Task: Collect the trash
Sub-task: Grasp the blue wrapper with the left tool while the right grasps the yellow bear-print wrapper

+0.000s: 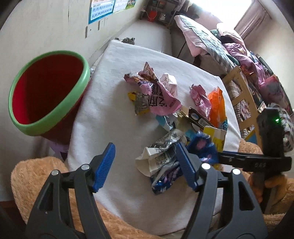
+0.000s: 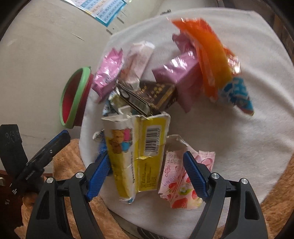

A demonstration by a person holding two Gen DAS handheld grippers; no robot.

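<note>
A pile of wrappers lies on a white cloth [image 1: 114,110]: a pink wrapper [image 1: 158,95], an orange bag [image 1: 217,104], a crumpled black-and-white printed wrapper [image 1: 161,154]. A red bin with a green rim [image 1: 49,95] stands tilted at the cloth's left edge; it also shows in the right wrist view [image 2: 73,97]. My left gripper [image 1: 145,165] is open, its right finger touching the printed wrapper. My right gripper [image 2: 147,172] is open around a torn yellow carton [image 2: 139,150], with a strawberry-print wrapper [image 2: 180,183] beside it.
A tan plush blanket [image 1: 36,176] surrounds the cloth at the front. A bed with heaped clothes [image 1: 238,53] and a wooden frame [image 1: 240,92] stand to the right. A wall with posters [image 1: 101,9] is behind the bin.
</note>
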